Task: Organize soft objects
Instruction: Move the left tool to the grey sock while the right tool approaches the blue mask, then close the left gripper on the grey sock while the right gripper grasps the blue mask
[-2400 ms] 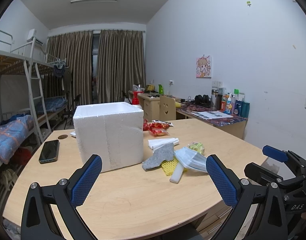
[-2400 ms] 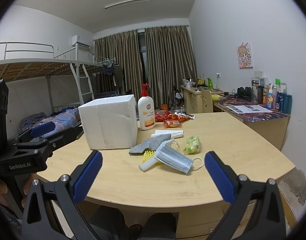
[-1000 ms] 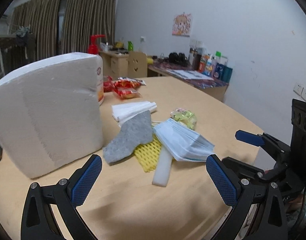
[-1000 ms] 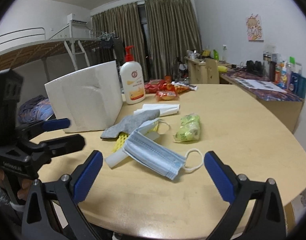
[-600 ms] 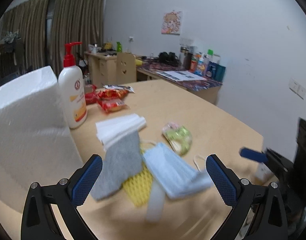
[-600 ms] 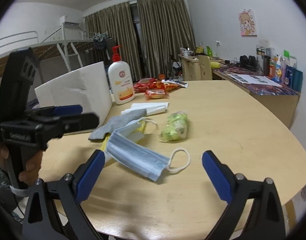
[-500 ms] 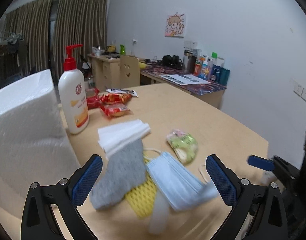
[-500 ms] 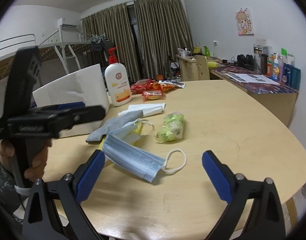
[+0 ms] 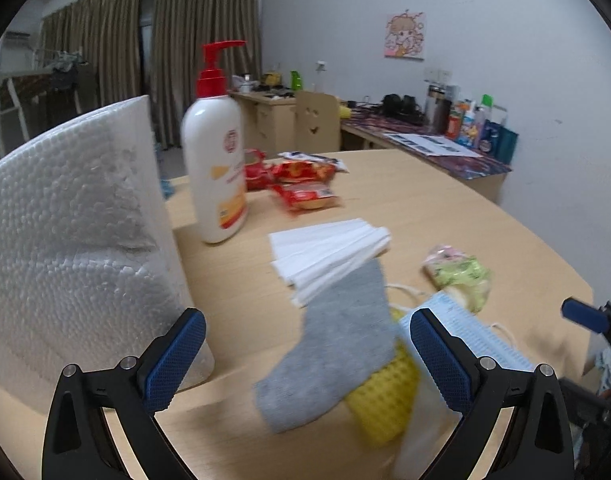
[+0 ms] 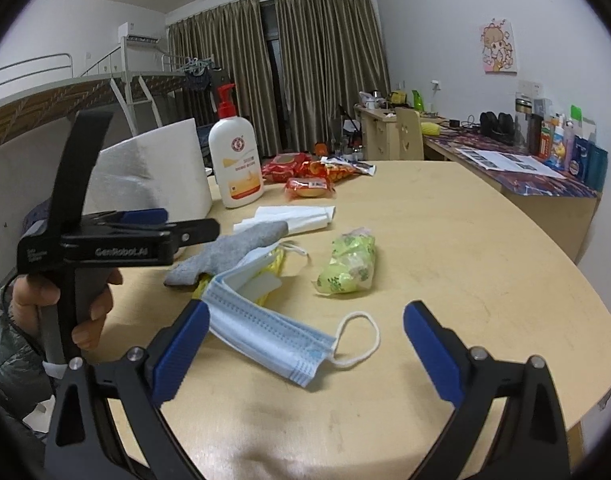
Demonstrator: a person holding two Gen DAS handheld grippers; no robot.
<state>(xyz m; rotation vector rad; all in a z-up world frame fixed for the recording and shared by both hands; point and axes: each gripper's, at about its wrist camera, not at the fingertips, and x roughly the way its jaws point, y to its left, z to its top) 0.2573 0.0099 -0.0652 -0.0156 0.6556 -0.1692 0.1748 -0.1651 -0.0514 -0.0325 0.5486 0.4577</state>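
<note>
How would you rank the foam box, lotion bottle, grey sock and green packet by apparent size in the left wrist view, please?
1. foam box, largest by far, though it is also nearest the camera.
2. and 3. lotion bottle and grey sock look alike; the sock is nearer and blurred, so I will not rank them.
4. green packet, smallest.

Foam box (image 9: 73, 240) left; bare table (image 10: 445, 240) right.
</note>
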